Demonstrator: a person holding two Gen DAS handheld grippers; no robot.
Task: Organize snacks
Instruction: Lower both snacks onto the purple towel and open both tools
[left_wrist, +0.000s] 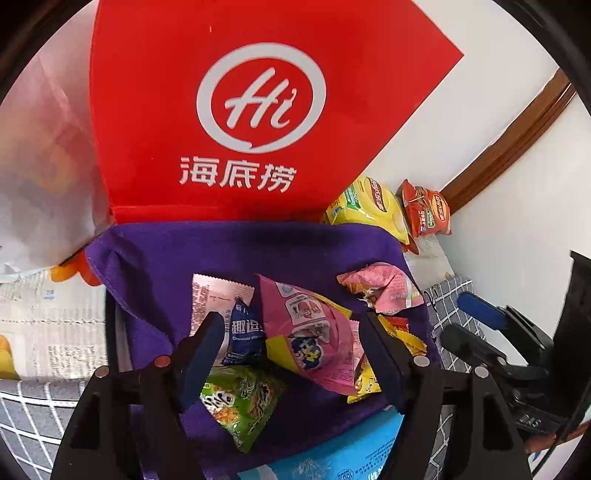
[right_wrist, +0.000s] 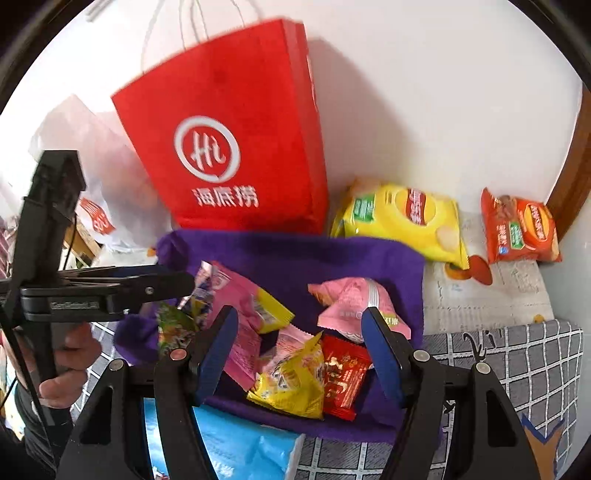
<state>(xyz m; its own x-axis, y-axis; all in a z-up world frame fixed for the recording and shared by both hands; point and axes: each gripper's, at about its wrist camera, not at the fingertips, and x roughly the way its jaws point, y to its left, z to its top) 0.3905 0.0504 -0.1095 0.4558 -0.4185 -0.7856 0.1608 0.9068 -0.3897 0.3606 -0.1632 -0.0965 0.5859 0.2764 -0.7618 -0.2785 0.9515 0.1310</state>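
A purple felt bin (left_wrist: 166, 266) holds several small snack packets. In the left wrist view my left gripper (left_wrist: 295, 350) stands open over a pink packet (left_wrist: 314, 332), a blue cookie packet (left_wrist: 245, 328) and a green packet (left_wrist: 243, 402); its pads press on none of them. My right gripper (right_wrist: 299, 350) is open above a yellow packet (right_wrist: 295, 384) and a red packet (right_wrist: 343, 373), with a pink packet (right_wrist: 354, 306) near its right finger. Each gripper shows at the edge of the other's view: the right gripper (left_wrist: 480, 325) and the left gripper (right_wrist: 110, 291) held by a hand (right_wrist: 62, 354).
A red paper bag (right_wrist: 240, 147) stands against the white wall behind the bin. A yellow crisp bag (right_wrist: 406, 218) and an orange crisp bag (right_wrist: 521, 229) lie to its right. A light blue package (right_wrist: 240, 443) sits before the bin on a grey checked cloth (right_wrist: 517, 354).
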